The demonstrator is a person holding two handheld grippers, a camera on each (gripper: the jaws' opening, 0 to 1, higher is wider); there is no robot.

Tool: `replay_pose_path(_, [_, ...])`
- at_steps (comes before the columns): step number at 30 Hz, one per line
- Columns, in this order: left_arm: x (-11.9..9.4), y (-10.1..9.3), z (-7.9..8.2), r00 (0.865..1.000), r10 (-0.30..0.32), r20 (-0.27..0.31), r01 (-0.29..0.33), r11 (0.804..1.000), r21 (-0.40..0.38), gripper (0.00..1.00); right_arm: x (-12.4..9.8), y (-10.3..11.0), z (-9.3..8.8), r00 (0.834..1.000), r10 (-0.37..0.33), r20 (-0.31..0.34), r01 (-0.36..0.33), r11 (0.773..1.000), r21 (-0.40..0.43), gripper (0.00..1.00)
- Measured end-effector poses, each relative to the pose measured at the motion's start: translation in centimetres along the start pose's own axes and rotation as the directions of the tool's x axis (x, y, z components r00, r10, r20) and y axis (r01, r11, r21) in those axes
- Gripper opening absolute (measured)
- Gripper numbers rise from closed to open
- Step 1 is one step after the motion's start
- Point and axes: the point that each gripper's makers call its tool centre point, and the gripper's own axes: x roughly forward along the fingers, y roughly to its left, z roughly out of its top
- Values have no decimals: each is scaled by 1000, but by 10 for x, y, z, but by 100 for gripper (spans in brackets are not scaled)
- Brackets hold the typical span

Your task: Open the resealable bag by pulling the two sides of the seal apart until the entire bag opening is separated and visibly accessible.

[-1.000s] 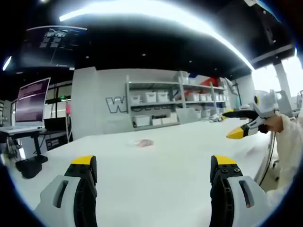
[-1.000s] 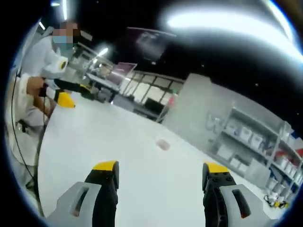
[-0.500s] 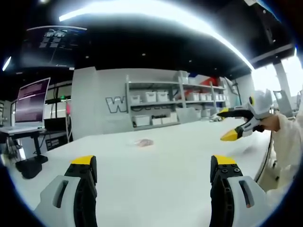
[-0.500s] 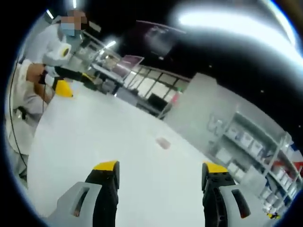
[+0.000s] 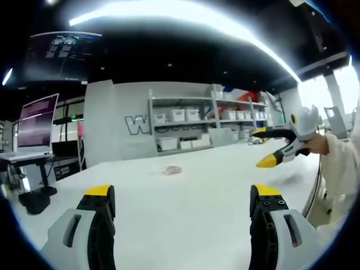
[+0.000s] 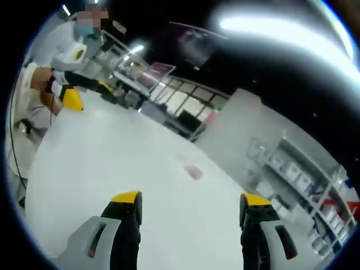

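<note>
Left gripper view: the right hand-held gripper [image 5: 264, 147], grey with yellow tips, has drifted inward above the white tabletop [image 5: 185, 197], closer to the small, pale pink resealable bag [image 5: 171, 169], yet well apart from it. Both grippers, including the left hand-held gripper [image 5: 183, 197], stand with jaws apart and empty. The bag lies flat, mid-tabletop, untouched; approach is under way.

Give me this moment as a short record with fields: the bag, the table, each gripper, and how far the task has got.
bag: small resealable bag lying alone on the white table, far from both grippers; seal state too small to tell
left gripper: jaws wide apart, empty, above the table
right gripper: jaws wide apart, empty, tilted view
background: shelf unit with bins, monitor
task progress: bag not yet touched
</note>
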Motion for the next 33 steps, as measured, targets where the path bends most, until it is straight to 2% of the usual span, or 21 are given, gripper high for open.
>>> replay_pose_path(8, [-1,-4,0,1000,-11,0,11,1000,-1,98,8,6,0,999,37,-26,-37,999,-28,73])
replay_pose_path(23, [-1,-8,0,1000,-29,8,29,1000,-13,98,21,14,-2,993,88,-83,-95,992,-79,71])
replay_pose_path(33, [0,-10,-3,999,-36,5,36,999,-17,98,33,13,2,991,110,-70,-113,993,-35,71])
